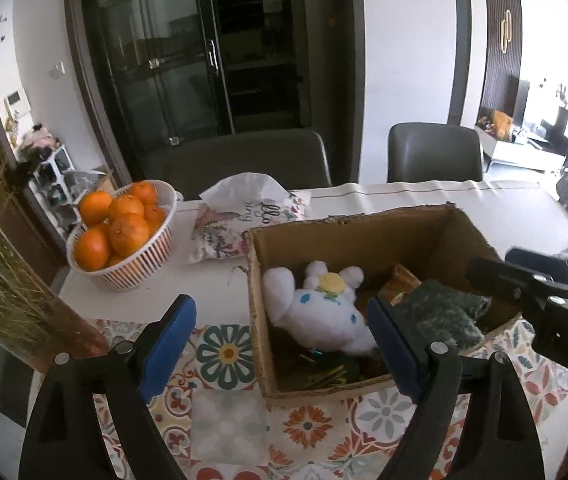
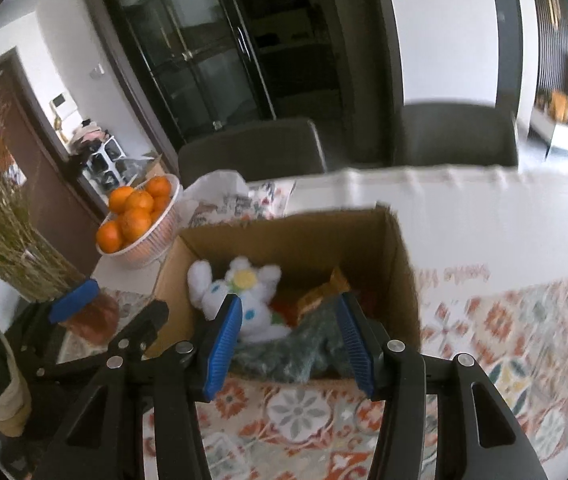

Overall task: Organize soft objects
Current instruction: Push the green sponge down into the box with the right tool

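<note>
From my left camera the left gripper (image 1: 282, 344) has its blue fingers (image 1: 168, 340) spread wide with nothing between them, hanging over the tiled-pattern cloth (image 1: 308, 424) just in front of the cardboard box (image 1: 364, 236). This view is the sharp one, so I can read the box contents: one white plush bunny (image 1: 324, 312) on its back at the left, one dark green fuzzy cloth (image 1: 440, 312) slumped at the right over the front edge, and something orange (image 1: 404, 280) behind it that I can't make out. The right gripper's black arm (image 1: 540, 300) pokes in from the right over the box rim.

The right camera is blurry, but it shows what the left one doesn't: the right gripper (image 2: 292, 336) standing open, fingers either side of the green cloth, not squeezing it as far as I can tell. It also catches the left gripper off to the left by a vase of dry stems (image 2: 12, 216).

Room-wise: white table (image 1: 444, 200), one white basket (image 1: 152, 256) of oranges (image 1: 128, 232) (I count about eight), one floral bag (image 1: 240, 216), two grey chairs (image 1: 436, 152), and a dark glass cabinet (image 1: 188, 52) behind.
</note>
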Demonstrator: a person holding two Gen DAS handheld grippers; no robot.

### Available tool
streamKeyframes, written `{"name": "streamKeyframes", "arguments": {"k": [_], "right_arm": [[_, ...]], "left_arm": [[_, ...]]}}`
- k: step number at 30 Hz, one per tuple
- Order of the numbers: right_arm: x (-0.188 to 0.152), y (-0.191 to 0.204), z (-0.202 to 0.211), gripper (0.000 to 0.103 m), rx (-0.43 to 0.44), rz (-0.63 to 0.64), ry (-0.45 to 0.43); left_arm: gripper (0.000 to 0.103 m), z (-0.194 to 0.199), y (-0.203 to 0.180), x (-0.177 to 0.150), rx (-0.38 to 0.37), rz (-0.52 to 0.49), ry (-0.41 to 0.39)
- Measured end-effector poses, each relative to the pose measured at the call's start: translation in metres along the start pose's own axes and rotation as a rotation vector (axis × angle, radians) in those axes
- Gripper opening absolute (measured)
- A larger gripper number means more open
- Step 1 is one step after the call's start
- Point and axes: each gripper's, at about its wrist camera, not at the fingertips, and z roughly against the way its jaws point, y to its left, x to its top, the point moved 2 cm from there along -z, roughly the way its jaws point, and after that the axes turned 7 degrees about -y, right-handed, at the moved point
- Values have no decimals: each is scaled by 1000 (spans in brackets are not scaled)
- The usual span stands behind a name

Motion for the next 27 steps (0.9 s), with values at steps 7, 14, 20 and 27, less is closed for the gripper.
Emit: {"name": "streamKeyframes", "arguments": {"k": [7, 14, 20, 27], "right_arm": [[-14, -14, -16, 36, 60, -131, 136], [-21, -18, -34, 32, 14, -169, 230], [-19, -16, -56, 32, -13, -174, 288], [-20, -4, -85, 32, -20, -144, 332]], "left_arm": [[92, 7, -5, 6, 44, -28, -47], [92, 0, -1, 4, 57, -25, -30], [92, -10, 10, 3, 69, 0, -8], [92, -24, 26, -1, 83, 35, 16]]}}
